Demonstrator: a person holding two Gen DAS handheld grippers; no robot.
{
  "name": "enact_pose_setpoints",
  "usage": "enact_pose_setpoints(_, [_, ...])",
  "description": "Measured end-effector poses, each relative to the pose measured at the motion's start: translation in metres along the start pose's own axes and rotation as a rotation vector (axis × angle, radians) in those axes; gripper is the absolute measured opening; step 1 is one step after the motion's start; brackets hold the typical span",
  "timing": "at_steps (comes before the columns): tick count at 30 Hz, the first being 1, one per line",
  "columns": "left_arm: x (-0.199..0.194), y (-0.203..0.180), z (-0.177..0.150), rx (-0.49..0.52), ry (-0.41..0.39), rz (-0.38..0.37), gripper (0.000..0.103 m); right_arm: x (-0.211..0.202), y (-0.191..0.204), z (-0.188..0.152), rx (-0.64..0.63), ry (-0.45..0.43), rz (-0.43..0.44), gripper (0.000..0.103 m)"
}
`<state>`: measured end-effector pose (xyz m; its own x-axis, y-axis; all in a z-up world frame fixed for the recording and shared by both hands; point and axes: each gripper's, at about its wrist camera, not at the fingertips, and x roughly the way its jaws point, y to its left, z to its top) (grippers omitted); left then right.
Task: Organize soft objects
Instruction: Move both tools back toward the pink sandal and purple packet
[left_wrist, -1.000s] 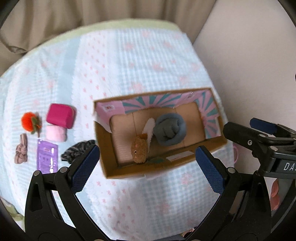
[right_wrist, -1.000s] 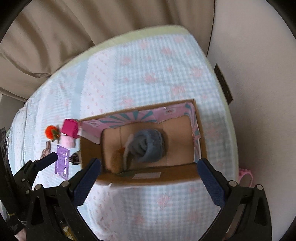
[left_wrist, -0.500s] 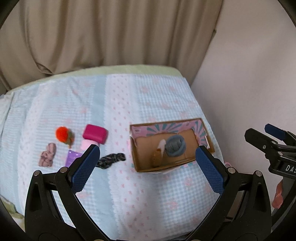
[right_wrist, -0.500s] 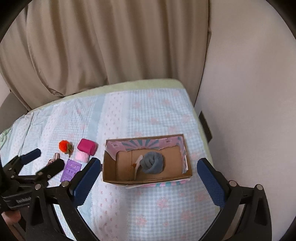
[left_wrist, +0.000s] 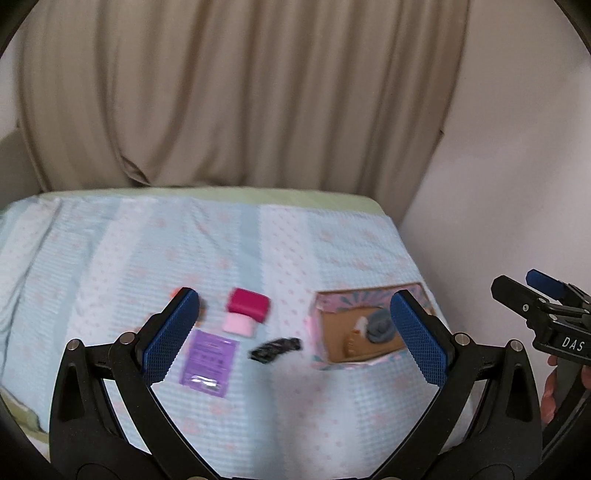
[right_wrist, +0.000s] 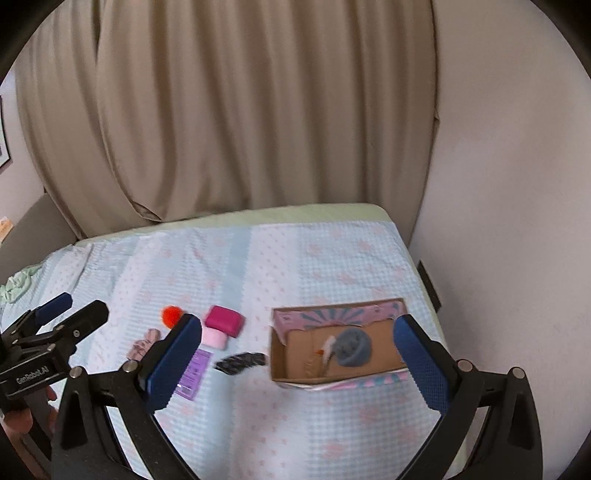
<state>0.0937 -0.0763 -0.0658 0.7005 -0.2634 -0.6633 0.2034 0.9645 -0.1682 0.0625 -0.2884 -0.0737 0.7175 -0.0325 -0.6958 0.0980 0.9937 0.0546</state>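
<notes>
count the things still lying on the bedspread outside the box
6: orange pompom, magenta block, pale pink block, pink plush, purple packet, dark scrunchie. The gripper may hide more.

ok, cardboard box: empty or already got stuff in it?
Not empty. The cardboard box sits open-topped on the bed; a grey soft bundle lies inside, something white and brownish beside it, too blurred to identify.

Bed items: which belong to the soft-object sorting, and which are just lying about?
Job:
cardboard box
grey bundle in the box
magenta block
pale pink block
orange pompom
pink plush
dark scrunchie

Lying about:
purple packet, flat, probably not soft
curtain
bedspread
</notes>
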Motion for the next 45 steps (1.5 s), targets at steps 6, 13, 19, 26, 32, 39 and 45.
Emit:
enact_pose_setpoints(6, [-0.038, 0.064, -0.002, 0.001, -0.052, 0.083, 0.103, 0.005, 0.057, -0.007, -0.031, -0.016, 0.045, 0.103])
enact_pose_setpoints(13, [-0.040, 0.143, -0.017, -0.032, -0.022, 0.135, 0.103, 0.045, 0.111, -0.027, -0.025, 0.045, 0.097, 0.103])
enact_pose_setpoints(19, [-0.008, 0.201, -0.036, -0.048, 0.040, 0.129, 0.103, 0.097, 0.153, -0.053, -0.021, 0.116, 0.090, 0.103])
enact_pose_setpoints(26, [0.059, 0.267, -0.060, -0.072, 0.113, 0.092, 0.103, 0.169, 0.194, -0.089, 0.008, 0.223, 0.096, 0.103])
enact_pose_setpoints(32, [0.130, 0.320, -0.089, -0.107, 0.207, 0.049, 0.103, 0.241, 0.225, -0.130, 0.082, 0.323, 0.052, 0.103])
enact_pose_setpoints(39, [0.226, 0.370, -0.124, -0.111, 0.334, 0.030, 0.102, 0.330, 0.252, -0.182, 0.201, 0.405, 0.003, 0.103])
enact_pose_setpoints(45, [0.297, 0.384, -0.158, -0.074, 0.426, 0.019, 0.098, 0.385, 0.265, -0.214, 0.233, 0.462, -0.054, 0.103])
